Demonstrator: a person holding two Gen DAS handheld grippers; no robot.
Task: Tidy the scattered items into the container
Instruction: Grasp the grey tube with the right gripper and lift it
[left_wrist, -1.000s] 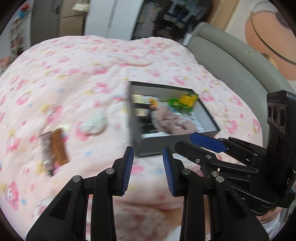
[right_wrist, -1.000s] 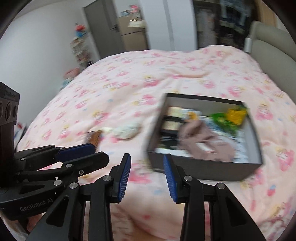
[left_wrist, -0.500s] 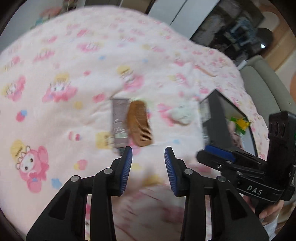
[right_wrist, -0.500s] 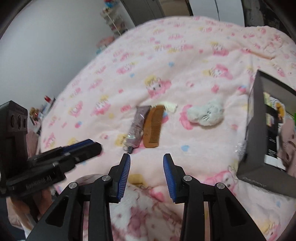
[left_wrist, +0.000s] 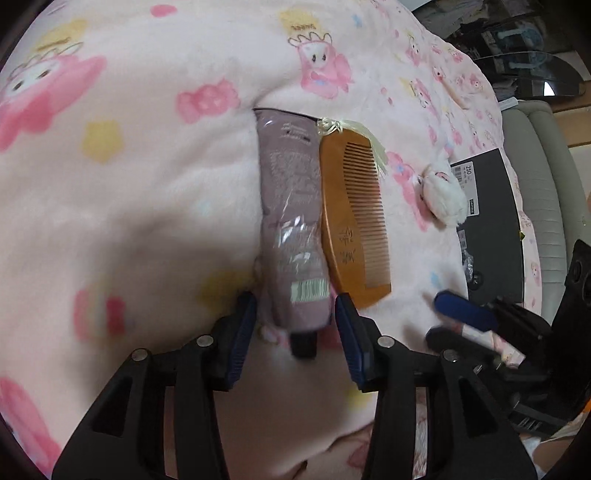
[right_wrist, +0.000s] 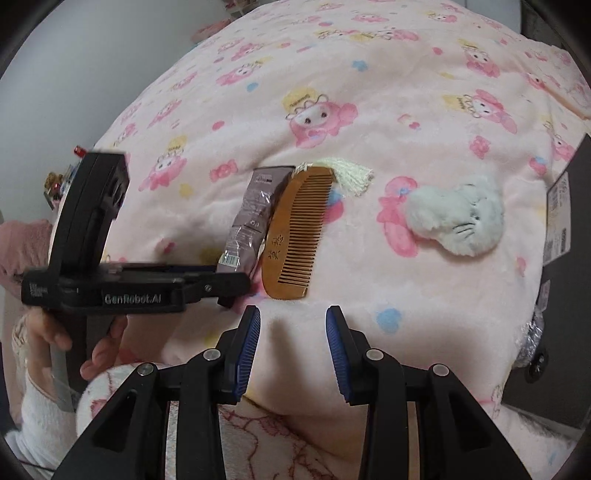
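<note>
I have the left tool (left_wrist: 295, 325) low over the bed, with its jaws wide apart on both sides of the cap end of a mauve tube (left_wrist: 291, 221). The blue pads (left_wrist: 242, 332) stand just beside the tube, but I cannot tell if they touch it; nothing is gripped. The tube lies on the pink blanket (left_wrist: 129, 184), and a wooden comb (left_wrist: 351, 221) with a pale tassel lies along its right side, touching it. A little further to the right there is a small white plush toy (left_wrist: 443, 203), and behind it the dark box (left_wrist: 491, 229), of which I see only the outer wall with a label.

My right tool (right_wrist: 291, 347) hangs above the blanket (right_wrist: 369, 110), near the lower end of the comb (right_wrist: 295, 229), its jaws also wide open and holding nothing. From this view the left tool (right_wrist: 236, 280) meets the barcode end of the tube (right_wrist: 247, 221). The plush toy (right_wrist: 458, 221) lies apart, to the right, and the box (right_wrist: 565, 258) is at the right edge.
</note>
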